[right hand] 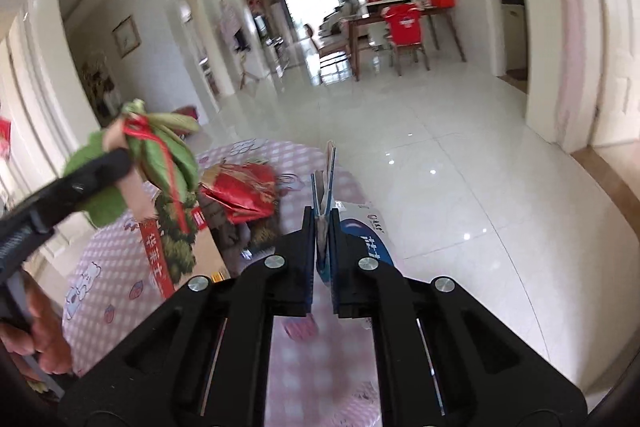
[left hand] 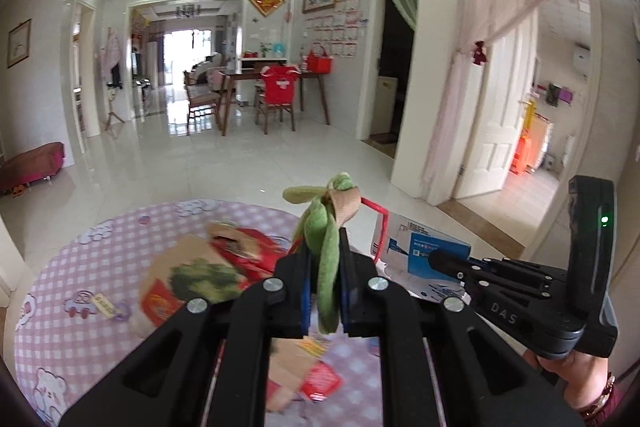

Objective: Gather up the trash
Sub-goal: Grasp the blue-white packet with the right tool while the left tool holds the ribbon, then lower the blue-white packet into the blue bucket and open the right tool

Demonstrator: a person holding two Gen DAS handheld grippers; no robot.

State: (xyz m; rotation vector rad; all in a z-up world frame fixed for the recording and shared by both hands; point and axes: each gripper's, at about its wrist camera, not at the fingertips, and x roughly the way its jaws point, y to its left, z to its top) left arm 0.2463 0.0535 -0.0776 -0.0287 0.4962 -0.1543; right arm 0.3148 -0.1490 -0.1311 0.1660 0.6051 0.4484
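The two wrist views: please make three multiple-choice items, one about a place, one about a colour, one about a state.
1. Where does the torn red pack lie?
A. on the checked tablecloth
B. on the floor
C. on a chair

2. What colour is the leaf bundle in the left tongs?
A. blue
B. green
C. white

3. What do the right tongs do?
A. stand wide open
B. pinch a blue-white carton
C. hold a cup

Answers:
1 A, the pack rests among the cartons on the cloth.
2 B, the leaves are green, tied with a red string.
3 B, the flat carton stands clamped between the pads.
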